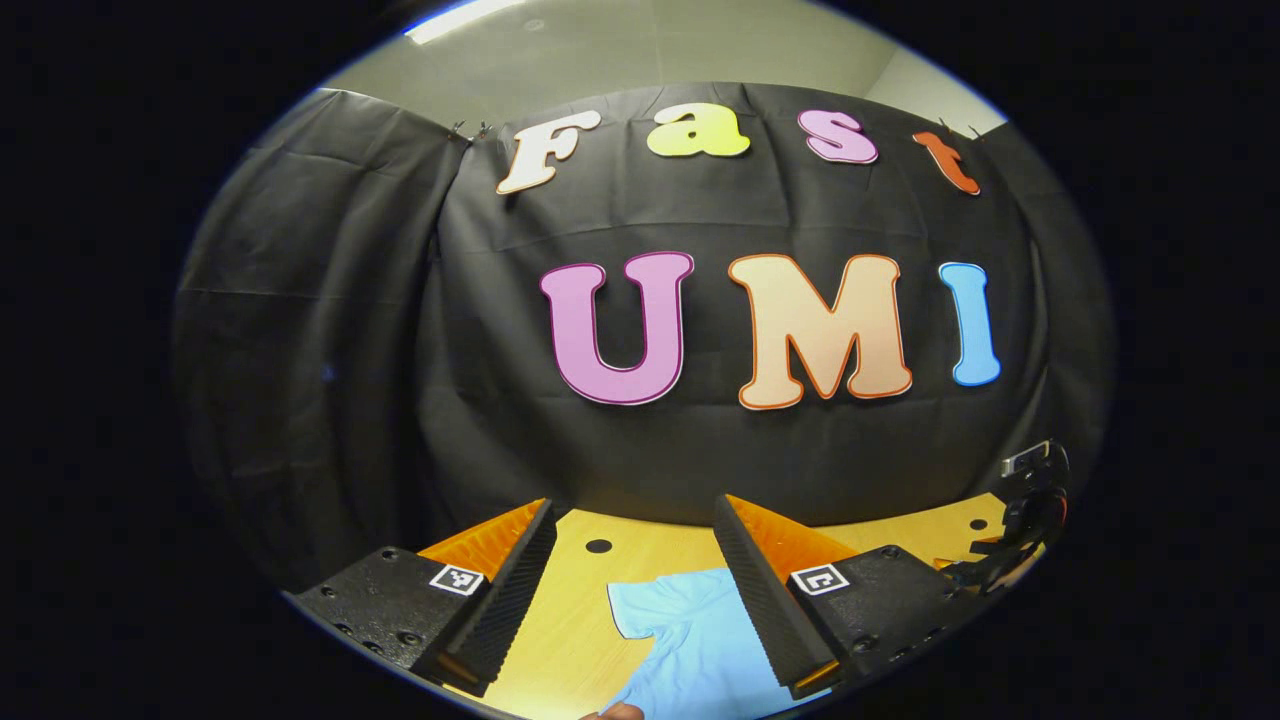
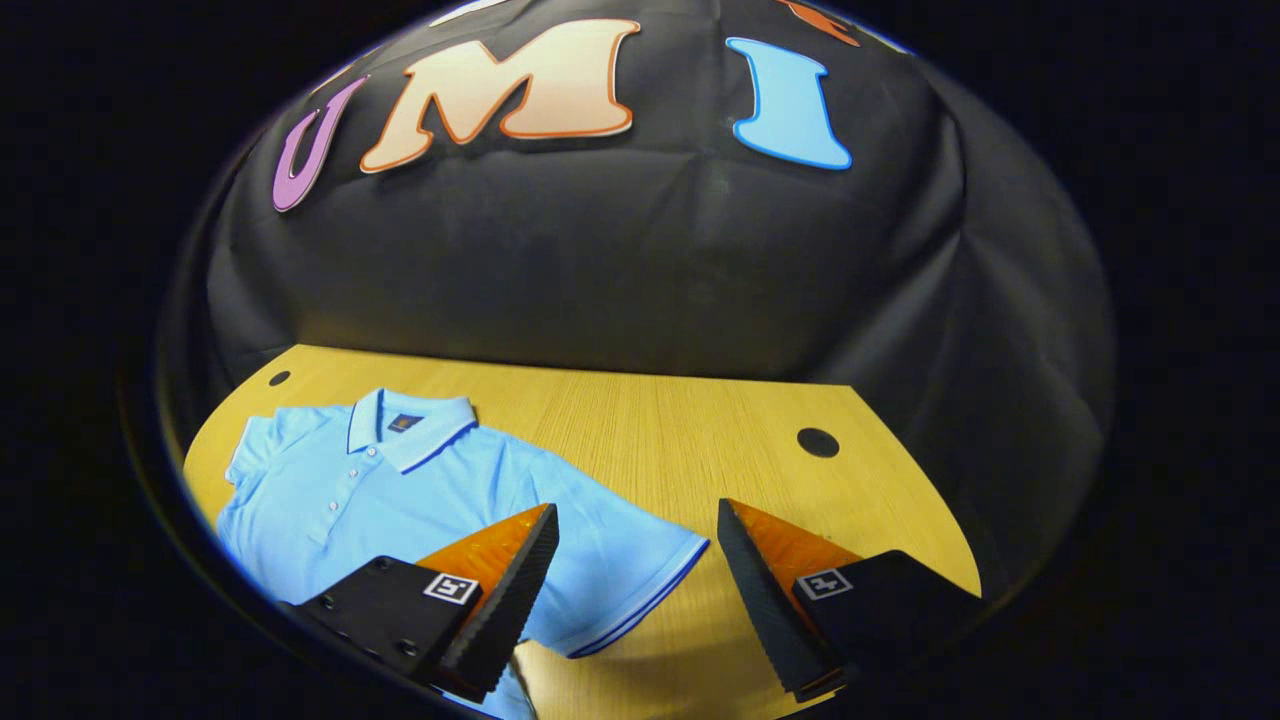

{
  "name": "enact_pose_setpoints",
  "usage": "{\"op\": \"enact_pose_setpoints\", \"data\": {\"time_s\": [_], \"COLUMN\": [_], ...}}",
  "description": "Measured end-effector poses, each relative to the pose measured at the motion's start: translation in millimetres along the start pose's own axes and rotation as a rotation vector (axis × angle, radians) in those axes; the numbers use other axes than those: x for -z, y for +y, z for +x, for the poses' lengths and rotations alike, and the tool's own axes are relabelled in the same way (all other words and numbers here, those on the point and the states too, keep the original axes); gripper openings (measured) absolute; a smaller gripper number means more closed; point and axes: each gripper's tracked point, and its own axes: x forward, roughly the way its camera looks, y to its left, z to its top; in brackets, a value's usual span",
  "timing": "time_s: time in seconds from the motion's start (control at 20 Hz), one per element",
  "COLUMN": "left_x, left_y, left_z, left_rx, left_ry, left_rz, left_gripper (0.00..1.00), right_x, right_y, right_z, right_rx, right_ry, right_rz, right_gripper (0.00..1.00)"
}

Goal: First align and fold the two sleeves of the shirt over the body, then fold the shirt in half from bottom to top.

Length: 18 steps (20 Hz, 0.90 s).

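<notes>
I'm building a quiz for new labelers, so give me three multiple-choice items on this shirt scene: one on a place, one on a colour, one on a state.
1. Where does the shirt lie?
A. on the wooden table
B. on the floor
C. hung on the wall

2. What colour is the shirt?
A. red
B. light blue
C. white

3. How does the sleeve near the right gripper lie?
A. folded over the body
B. spread out flat to the side
C. clamped between the fingers

Answers: 1 A, the right gripper view shows it flat on the wood top. 2 B, the cloth is light blue with a darker trim. 3 B, the sleeve sticks out sideways and the fingers stand apart above it.
</notes>
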Motion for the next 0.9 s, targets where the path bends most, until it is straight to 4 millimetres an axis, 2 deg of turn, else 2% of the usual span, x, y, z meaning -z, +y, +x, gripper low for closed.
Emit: {"op": "enact_pose_setpoints", "data": {"time_s": [0.25, 0.5, 0.7, 0.8, 0.9], "left_x": [2.7, 1.6, 4.3, 4.2, 2.4], "left_y": [-4.9, -11.0, -20.5, -26.5, -32.9], "left_z": [-0.5, -1.4, -1.2, -0.9, -1.8], "left_rx": [-0.001, 0.003, 0.014, 0.023, 0.032], "left_ry": [0.012, 0.013, 0.018, 0.021, 0.016], "left_rz": [0.015, 0.023, 0.032, 0.029, 0.026], "left_gripper": [0.95, 0.94, 0.95, 0.96, 0.97], "right_x": [30.1, 57.0, 67.7, 65.5, 63.2], "right_y": [-3.3, 2.1, 6.4, 7.1, 16.5], "right_z": [20.1, 28.4, 29.8, 32.0, 30.2], "right_rx": [0.016, -0.003, -0.032, -0.040, -0.076], "right_ry": [0.089, 0.174, 0.217, 0.203, 0.196], "right_rz": [0.016, 0.034, 0.096, 0.106, 0.101], "right_gripper": [0.99, 1.00, 0.99, 0.93, 0.63]}}
